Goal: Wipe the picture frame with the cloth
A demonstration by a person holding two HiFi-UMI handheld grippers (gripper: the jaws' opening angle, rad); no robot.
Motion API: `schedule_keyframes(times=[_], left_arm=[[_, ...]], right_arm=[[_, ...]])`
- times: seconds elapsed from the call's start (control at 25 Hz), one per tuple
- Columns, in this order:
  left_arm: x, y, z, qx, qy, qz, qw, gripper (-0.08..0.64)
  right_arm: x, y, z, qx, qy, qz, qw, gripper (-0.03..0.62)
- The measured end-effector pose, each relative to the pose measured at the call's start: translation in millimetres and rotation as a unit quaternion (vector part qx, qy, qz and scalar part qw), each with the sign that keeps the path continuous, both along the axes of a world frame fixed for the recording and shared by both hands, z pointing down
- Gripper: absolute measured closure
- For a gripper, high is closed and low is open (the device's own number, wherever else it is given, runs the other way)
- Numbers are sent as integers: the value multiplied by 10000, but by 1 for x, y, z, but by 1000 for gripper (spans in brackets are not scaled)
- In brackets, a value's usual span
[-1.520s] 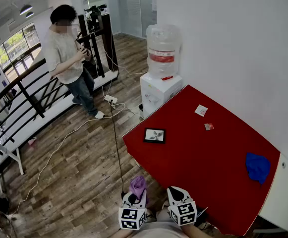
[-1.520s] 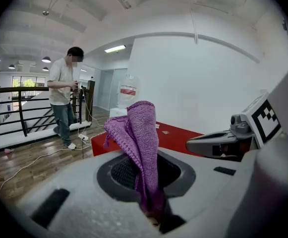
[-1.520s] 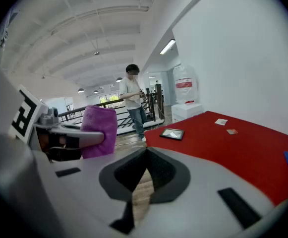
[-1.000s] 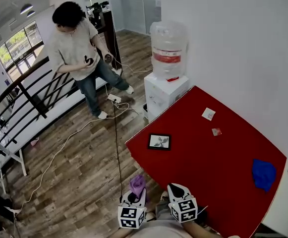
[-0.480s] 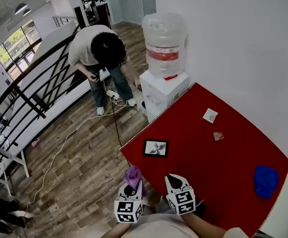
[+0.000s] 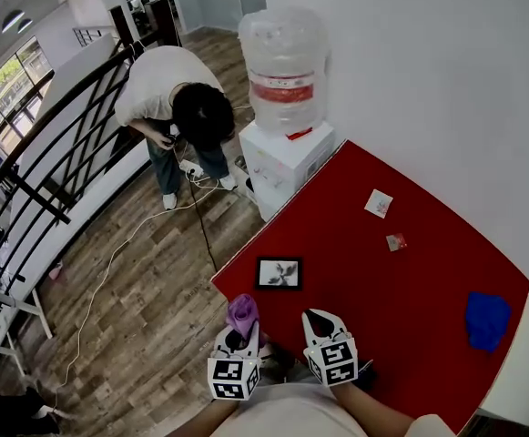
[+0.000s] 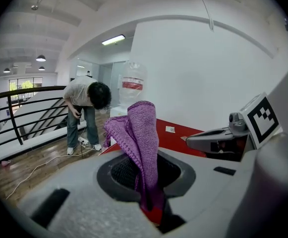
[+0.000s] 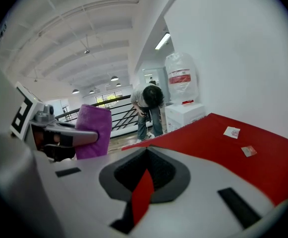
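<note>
A small black picture frame [image 6: 279,273] lies flat near the left edge of the red table [image 6: 410,280]. My left gripper [image 6: 239,333] hangs just off that edge, nearer to me than the frame, shut on a purple knitted cloth [image 6: 242,312]. In the left gripper view the cloth [image 7: 140,138] stands up from the closed jaws. My right gripper [image 6: 317,319] sits beside it over the table's near part, to the right of the frame, shut with nothing in it. In the right gripper view that gripper [image 8: 146,171] shows only a thin slit, with the purple cloth [image 8: 91,131] at left.
A blue cloth [image 6: 487,320] lies at the table's right end. Two small cards [image 6: 378,203] [image 6: 395,241] rest toward the wall. A water dispenser [image 6: 285,107] stands past the table's far corner. A person [image 6: 187,107] bends over cables on the wooden floor by a black railing [image 6: 55,167].
The person has walked closer to the dispenser and bent down. Both grippers have come forward toward the frame, the left still holding the cloth. The head view has shifted.
</note>
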State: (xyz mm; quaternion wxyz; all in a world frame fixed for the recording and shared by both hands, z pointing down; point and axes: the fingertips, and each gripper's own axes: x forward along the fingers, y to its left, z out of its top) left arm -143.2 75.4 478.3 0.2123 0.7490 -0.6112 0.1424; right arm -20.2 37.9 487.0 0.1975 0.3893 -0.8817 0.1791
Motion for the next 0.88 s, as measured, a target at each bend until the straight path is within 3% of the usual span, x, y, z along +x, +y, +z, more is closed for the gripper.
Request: schedule_keyframes(times=[0.16, 0.28, 0.36, 0.4, 0.48, 0.64, 0.72, 0.8, 0.88], left_arm=[[-7, -15, 1, -12, -202, 226, 9995, 499], [-12, -36, 12, -42, -857, 700, 9938, 499], [-13, -55, 32, -137, -1427, 1186, 9825, 499], [-12, -66, 44, -214, -1723, 1485, 9735, 499], [-10, -88, 72, -418, -2329, 2132, 9479, 499], [-17, -128, 122, -767, -3580, 3068, 8785, 499], [-22, -146, 140, -896, -3986, 3311, 8506, 500], [-23, -163, 156, -1016, -4202, 3478, 8319, 499], [-24, -175, 169, -1132, -4303, 3595, 8202, 499]], right_arm=[[-6, -6, 1, 14, 40, 131, 9999, 589], [-7, -12, 5, -2, 99, 203, 9997, 589], [-7, -16, 8, -25, 129, 249, 9996, 589], [-7, -17, 10, -42, 138, 274, 9995, 589], [-7, -19, 14, -86, 155, 322, 9993, 589], [-10, -17, 24, -154, 195, 309, 9992, 589], [-13, -17, 29, -195, 187, 284, 9992, 589], [-14, -17, 35, -271, 149, 317, 9990, 589], [-16, -16, 40, -349, 111, 366, 9987, 589]])
